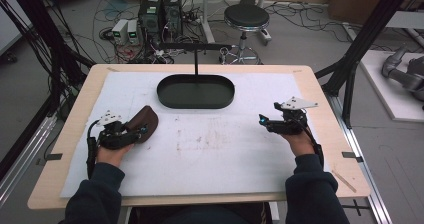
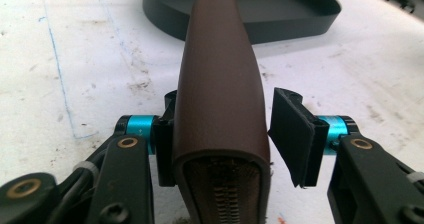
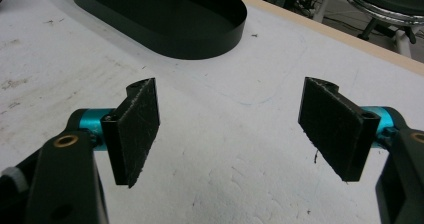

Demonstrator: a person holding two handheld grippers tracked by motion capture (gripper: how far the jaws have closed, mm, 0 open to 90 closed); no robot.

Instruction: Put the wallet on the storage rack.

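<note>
Lying bare, black oval tray [image 1: 195, 91], brown case [image 1: 146, 122] outside it

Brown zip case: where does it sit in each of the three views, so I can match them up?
High view: the brown zip case lies left of centre on the white mat, at the left tongs.
Left gripper view: it runs up the middle, between the jaws, towards the tray.
Right gripper view: I can't find it here.
Shared landmark: the black oval tray.
</note>
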